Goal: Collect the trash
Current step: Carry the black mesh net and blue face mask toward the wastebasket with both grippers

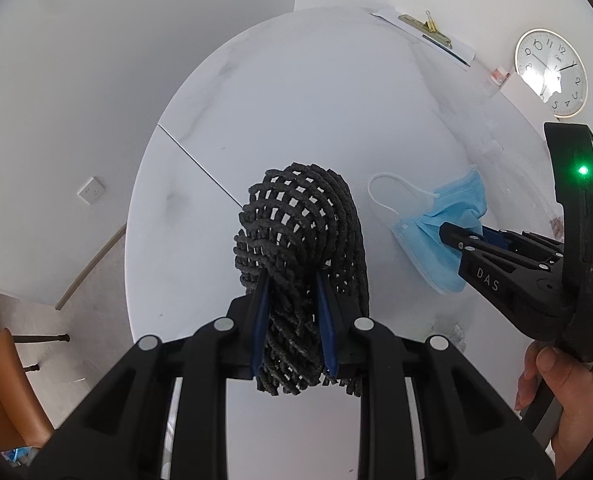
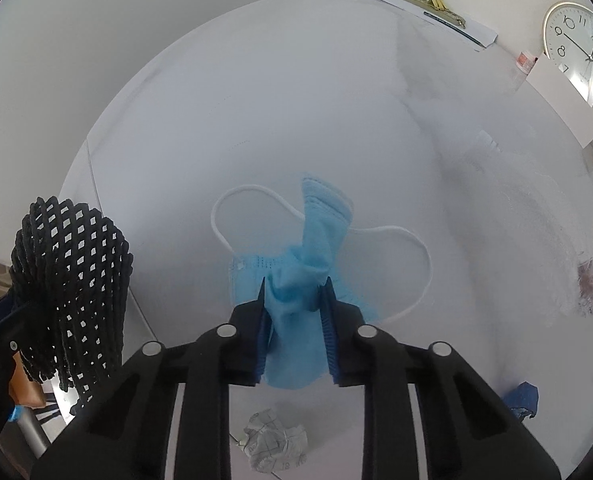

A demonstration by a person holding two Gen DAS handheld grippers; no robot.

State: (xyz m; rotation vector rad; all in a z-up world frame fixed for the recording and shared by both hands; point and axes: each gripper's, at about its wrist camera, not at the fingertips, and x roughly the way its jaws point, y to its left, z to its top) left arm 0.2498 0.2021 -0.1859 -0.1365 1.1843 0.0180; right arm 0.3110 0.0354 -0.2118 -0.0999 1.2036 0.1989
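A bundled black mesh net (image 1: 300, 248) hangs above the round white table (image 1: 316, 112), pinched between the blue pads of my left gripper (image 1: 292, 284). The same black mesh net (image 2: 72, 288) shows at the left of the right wrist view. On the table lies a blue face mask (image 2: 296, 308) with white ear loops, its middle bunched up between the pads of my right gripper (image 2: 294, 284), which is shut on it. From the left wrist view the right gripper (image 1: 456, 240) reaches in from the right onto the blue face mask (image 1: 428, 236).
A crumpled paper ball (image 2: 272, 444) lies under the right gripper, a blue scrap (image 2: 522, 400) to its right. Papers with a clip (image 2: 436, 8) and a wall clock (image 2: 584, 60) sit at the far side. A clear wrapper (image 2: 536, 216) lies right. An orange chair (image 1: 4, 392) stands lower left.
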